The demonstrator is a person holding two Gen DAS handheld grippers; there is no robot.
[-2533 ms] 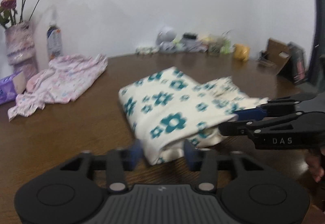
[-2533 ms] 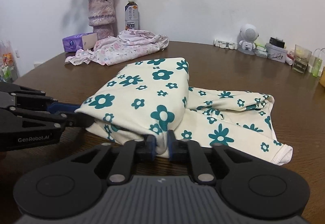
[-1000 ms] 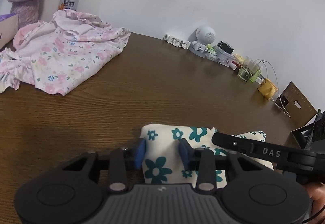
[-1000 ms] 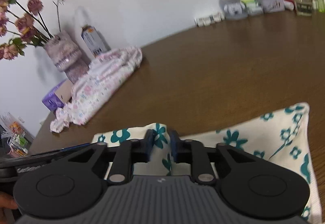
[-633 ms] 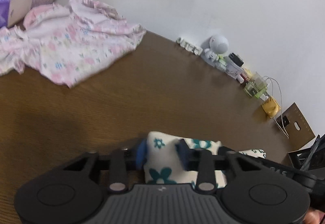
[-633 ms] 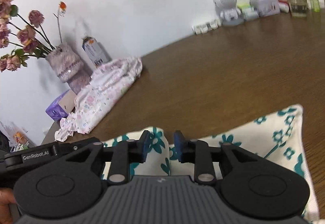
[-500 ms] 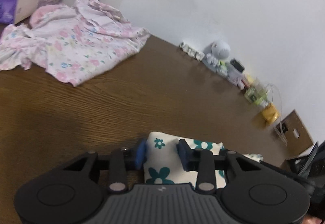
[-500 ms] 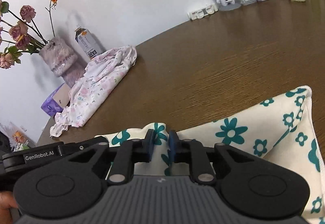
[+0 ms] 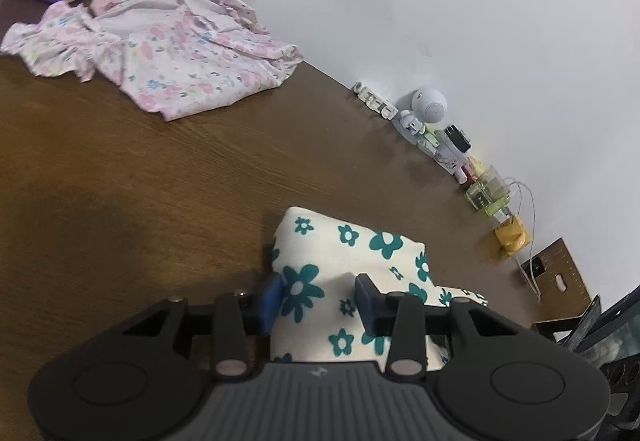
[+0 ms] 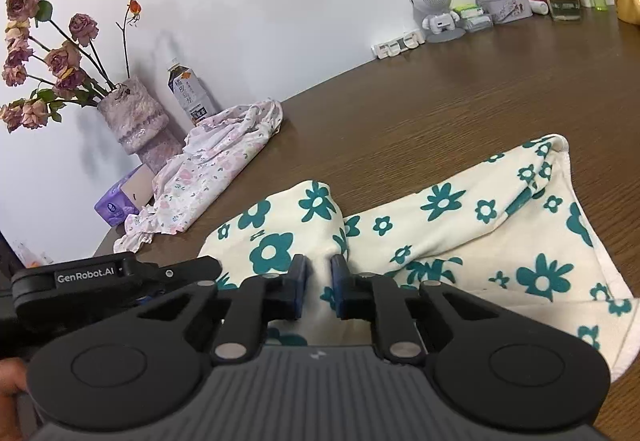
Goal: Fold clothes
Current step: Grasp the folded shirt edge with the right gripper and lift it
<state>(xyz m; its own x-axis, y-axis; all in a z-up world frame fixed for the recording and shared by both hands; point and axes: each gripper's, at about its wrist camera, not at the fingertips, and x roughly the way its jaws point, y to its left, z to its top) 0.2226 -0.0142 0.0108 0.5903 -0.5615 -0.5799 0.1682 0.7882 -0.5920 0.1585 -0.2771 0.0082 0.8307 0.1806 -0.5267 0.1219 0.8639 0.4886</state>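
On the table [image 9: 120, 181], both claws hold the floral cloth [image 10: 460, 225], the left claw [image 9: 318, 299] having just widened slightly.

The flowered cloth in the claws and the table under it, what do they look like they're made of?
The cream cloth with teal flowers looks like soft matte knit or terry cotton: it bunches in thick rounded folds with a stitched hem, though the weave is too fine to tell. The table looks like dark brown wood or wood veneer with a low sheen: grain lines run across it.
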